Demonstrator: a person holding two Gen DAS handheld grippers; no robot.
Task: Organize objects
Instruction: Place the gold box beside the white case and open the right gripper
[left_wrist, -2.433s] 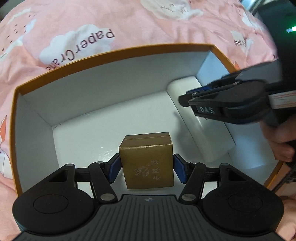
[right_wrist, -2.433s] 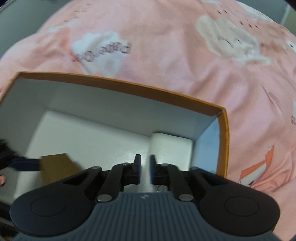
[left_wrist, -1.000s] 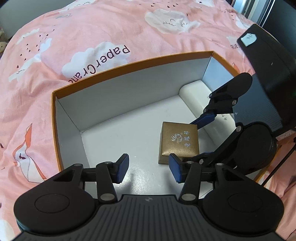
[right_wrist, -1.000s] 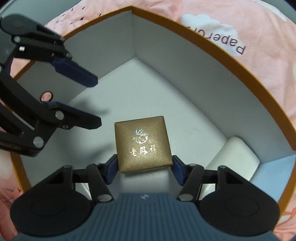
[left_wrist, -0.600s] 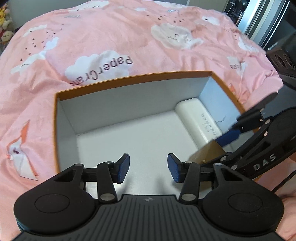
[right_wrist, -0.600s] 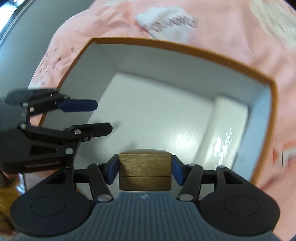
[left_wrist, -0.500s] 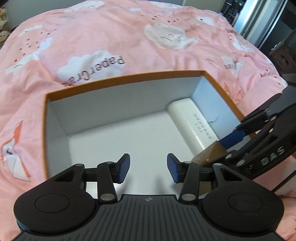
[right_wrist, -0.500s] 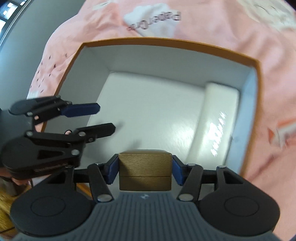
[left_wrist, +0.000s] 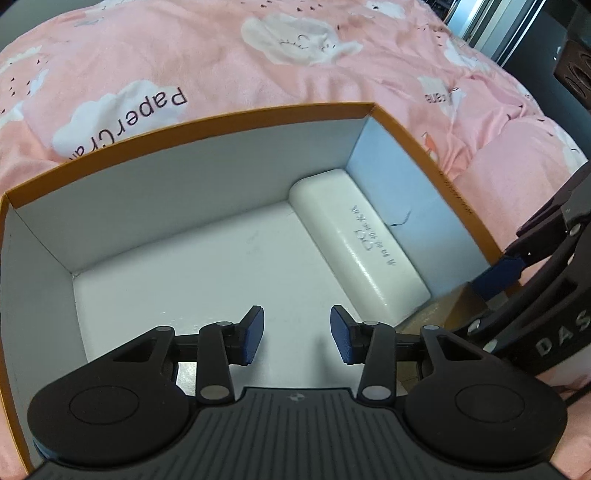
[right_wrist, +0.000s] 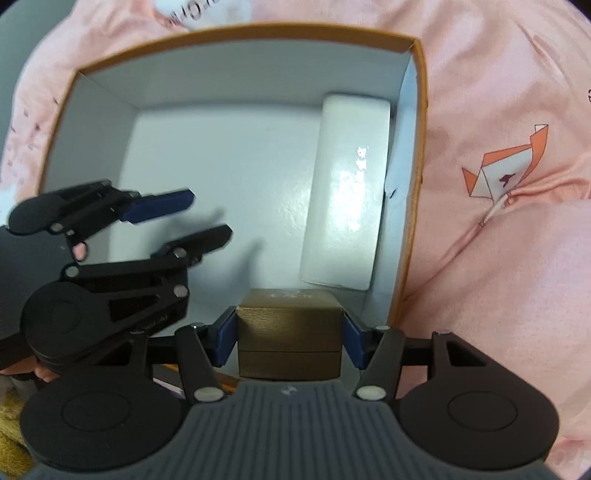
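An orange box (left_wrist: 221, 118) with a white inside lies on a pink sheet. A white oblong case (left_wrist: 354, 243) rests along its right wall. My right gripper (right_wrist: 289, 339) is shut on a small gold box (right_wrist: 288, 328) and holds it above the near right corner, close to the case (right_wrist: 347, 192). In the left wrist view only a corner of the gold box (left_wrist: 458, 306) shows beside a blue pad (left_wrist: 498, 275). My left gripper (left_wrist: 297, 334) hangs over the box floor, jaws closing with nothing between them; the right wrist view shows this left gripper (right_wrist: 205, 218) at the left.
The pink sheet (right_wrist: 498, 92), printed with clouds and paper cranes, surrounds the box on all sides. Dark furniture (left_wrist: 576, 55) stands at the far right beyond the bed. The white box floor (left_wrist: 207, 277) is bare left of the case.
The right gripper has lifted the gold box off the box floor and rolled with it toward the near right corner. The left gripper's jaws have narrowed and it has shifted slightly.
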